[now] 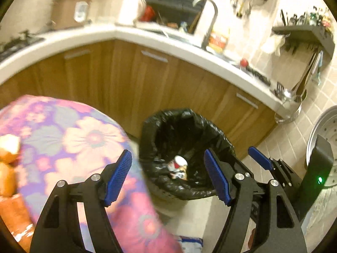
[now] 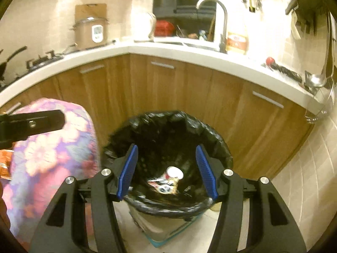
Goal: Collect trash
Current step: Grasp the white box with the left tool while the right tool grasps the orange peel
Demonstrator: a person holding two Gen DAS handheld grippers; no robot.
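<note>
**A:** Where's the trash sitting?

**B:** At the bottom of the bin (image 2: 168, 160), which is lined with a black bag (image 2: 212, 139). A crumpled white-and-red wrapper (image 2: 170, 179) lies there, low against the near wall. The left wrist view shows the same wrapper (image 1: 179, 167) inside the same bin (image 1: 185, 154).

**A:** And the claws?

**B:** Both spread wide and holding nothing. The right claw (image 2: 167, 170) hangs right over the bin mouth, its blue pads (image 2: 127, 171) standing just inside the rim on either side. The left claw (image 1: 168, 179) is off to the bin's left, one pad over the floral cloth (image 1: 73, 137), the other over the near rim. The right claw (image 1: 259, 158) shows at the edge of that view, beside it.

**A:** How much room around the bin?

**B:** Tight behind and on one side. The wooden cabinet doors (image 2: 168, 88) curve round the back of it under the white desk edge (image 2: 189, 54), and the floral cloth bulges in just beside the bin's left rim. To the right there is bare tiled floor (image 2: 299, 185) between the bin and the tiled wall. The bag's rim is crinkled and uneven all round.

**A:** Anything on the cloth?

**B:** Orange-brown lumps (image 1: 8, 158) at its far left edge; too blurred to name.

**A:** And up top?

**B:** A tap (image 2: 219, 16) over the sink, a cooker pot (image 2: 90, 32) left of it.
</note>
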